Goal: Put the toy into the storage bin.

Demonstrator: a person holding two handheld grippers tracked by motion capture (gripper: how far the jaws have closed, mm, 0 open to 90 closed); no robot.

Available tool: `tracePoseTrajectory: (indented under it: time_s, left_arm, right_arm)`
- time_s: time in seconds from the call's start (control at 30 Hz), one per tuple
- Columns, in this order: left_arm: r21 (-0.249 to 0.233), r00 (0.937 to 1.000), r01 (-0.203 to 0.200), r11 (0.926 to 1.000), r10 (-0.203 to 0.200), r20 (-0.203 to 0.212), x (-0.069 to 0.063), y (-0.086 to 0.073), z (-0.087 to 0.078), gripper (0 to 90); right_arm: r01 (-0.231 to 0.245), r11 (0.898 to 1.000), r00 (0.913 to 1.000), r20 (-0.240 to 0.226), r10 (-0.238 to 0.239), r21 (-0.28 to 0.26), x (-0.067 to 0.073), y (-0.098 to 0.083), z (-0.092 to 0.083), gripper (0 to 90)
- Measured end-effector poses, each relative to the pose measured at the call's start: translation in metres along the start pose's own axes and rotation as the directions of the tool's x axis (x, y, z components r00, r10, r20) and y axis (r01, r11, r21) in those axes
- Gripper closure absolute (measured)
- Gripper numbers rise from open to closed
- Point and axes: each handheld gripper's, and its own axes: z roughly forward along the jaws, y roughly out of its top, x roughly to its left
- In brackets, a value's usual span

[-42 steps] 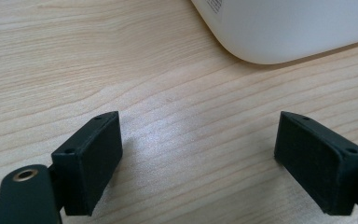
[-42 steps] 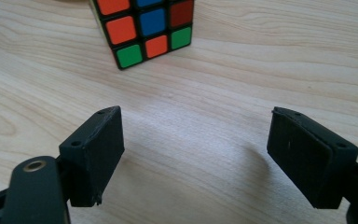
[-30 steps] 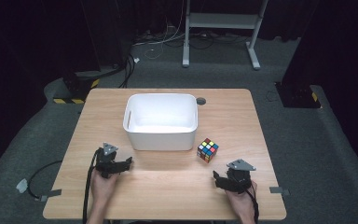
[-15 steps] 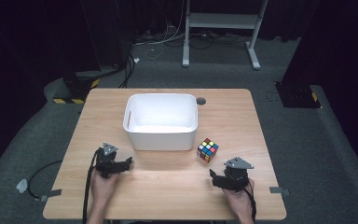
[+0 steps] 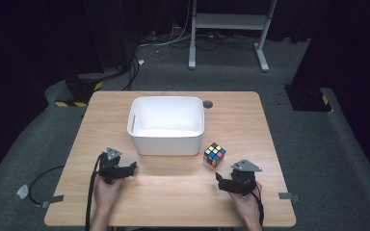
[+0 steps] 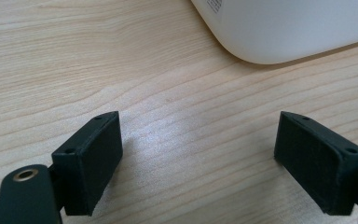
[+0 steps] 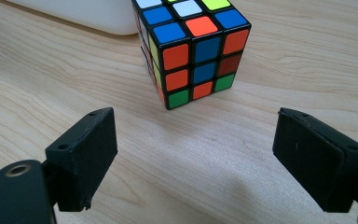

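**A:** Going left to right: the left hand-held gripper [image 5: 134,167] sits low on the pale wooden surface [image 5: 173,202], jaws spread with bare wood between them. It's parked just short of the white rounded plastic bin [image 5: 166,126], probably so it's out of the way.

**B:** And the bin's empty in the middle, open side up, so I guess that's where stuff gets dropped?

**A:** That's my read. Just right of its front corner, touching nothing, stands the scrambled multicoloured puzzle cube [image 5: 215,154]. The right hand-held gripper [image 5: 218,177] points straight at it, and its jaws have just been opening, nothing between them yet.

**B:** So it's spreading wide enough to fit around the cube [image 7: 193,51].

**A:** Yep, looks lined up for a grab.
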Motion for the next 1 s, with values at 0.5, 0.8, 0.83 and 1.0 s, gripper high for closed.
tracePoseTrajectory:
  time_s: [0.5, 0.8, 0.83, 1.0]
  left_arm:
    - [0.0, 1.0, 0.0, 1.0, 0.0, 0.0, 0.0, 0.0, 0.0, 15.4]
    - [0.0, 1.0, 0.001, 1.0, -0.001, 0.0, 0.0, 0.0, 0.0, 15.4]
    - [0.0, 1.0, 0.001, 1.0, -0.001, 0.0, 0.0, 0.0, 0.0, 15.4]
    - [0.0, 1.0, 0.0, 1.0, 0.0, 0.0, 0.0, 0.0, 0.0, 15.4]
  right_arm:
    - [0.014, 1.0, 0.9998, -0.013, -0.014, -0.002, 0.004, 0.012, 0.007, 13.1]
    - [0.011, 1.0, 0.9997, -0.02, -0.011, -0.001, 0.003, 0.017, 0.011, 13.1]
    - [0.016, 1.0, 0.9996, -0.022, -0.016, -0.003, 0.003, 0.018, 0.011, 13.0]
    - [0.012, 1.0, 0.9996, -0.024, -0.012, -0.007, 0.003, 0.021, 0.013, 12.9]
